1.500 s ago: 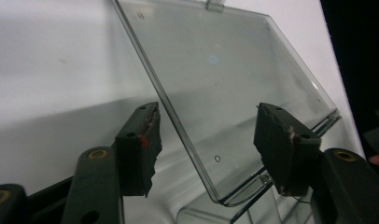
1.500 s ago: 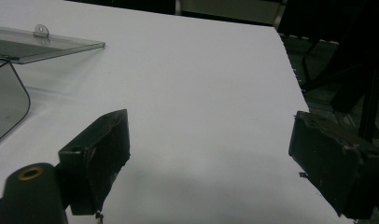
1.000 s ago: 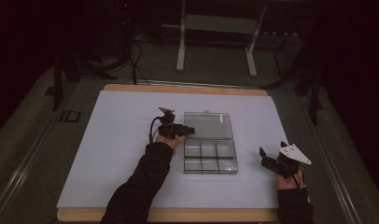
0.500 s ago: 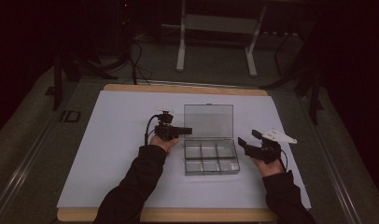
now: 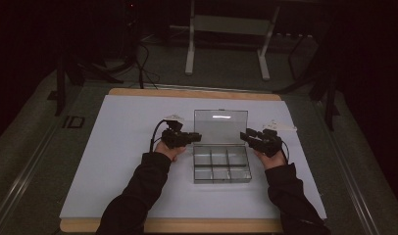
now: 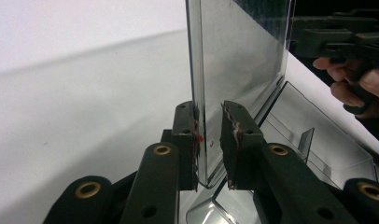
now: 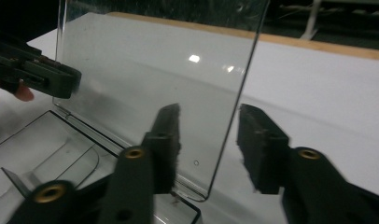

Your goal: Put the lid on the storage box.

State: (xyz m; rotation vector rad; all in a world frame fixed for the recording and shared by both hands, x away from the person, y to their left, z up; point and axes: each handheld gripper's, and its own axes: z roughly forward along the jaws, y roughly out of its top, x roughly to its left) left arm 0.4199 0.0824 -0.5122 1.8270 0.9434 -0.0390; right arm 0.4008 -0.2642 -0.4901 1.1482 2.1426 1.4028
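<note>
Where a second ago the clear lid lay nearly flat behind the compartment box, it now stands upright on its hinge at the box's far edge, near the middle of the white surface. The box is thus fully open, its six compartments bare as far as can be seen, and the opening step looks about done.

The left tongs straddle the lid's left edge low down, with one pad touching the plastic and the other a slight gap away, so they are narrowly open and steady the lid more than they clamp it. The right tongs, which a second ago hung well off by the surface's right edge, have come in to the lid's right edge; their jaws stand wide apart on either side of the plastic, gripping nothing.

Around the box the surface carries nothing else. Beyond its wooden far edge, the legs of a stand show on the dark floor, well clear. Nothing blocks either hand; the one risk I judge is the lid falling shut if released.
</note>
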